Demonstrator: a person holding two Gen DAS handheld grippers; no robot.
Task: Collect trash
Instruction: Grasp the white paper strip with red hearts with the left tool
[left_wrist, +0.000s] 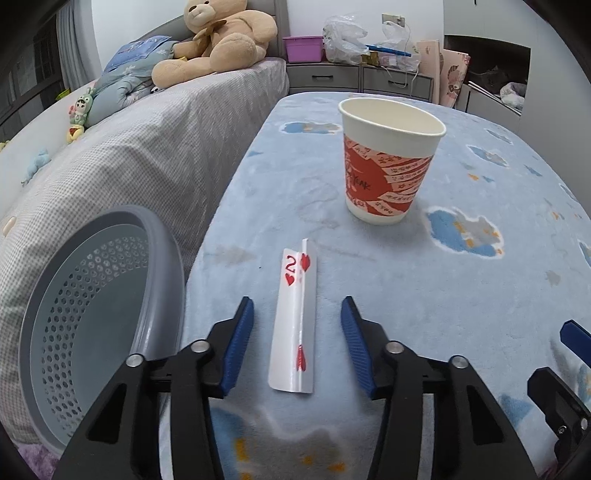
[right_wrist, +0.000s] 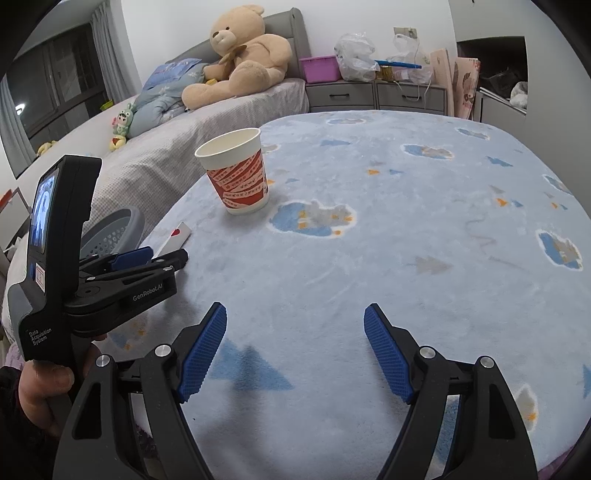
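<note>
Grey basket (left_wrist: 99, 314) half cut off — both grippers (left_wrist: 297, 345) (right_wrist: 295, 354) gape, card (left_wrist: 295, 314) between left's fingers.

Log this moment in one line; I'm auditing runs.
left gripper: open, straddling folded playing card | right gripper: open, idle | paper cup: upright | basket: beside blanket

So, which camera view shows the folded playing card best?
The left wrist view: the folded white two-of-hearts playing card lies whole between the open jaws. The right wrist view shows only its far end behind the left gripper.
</note>
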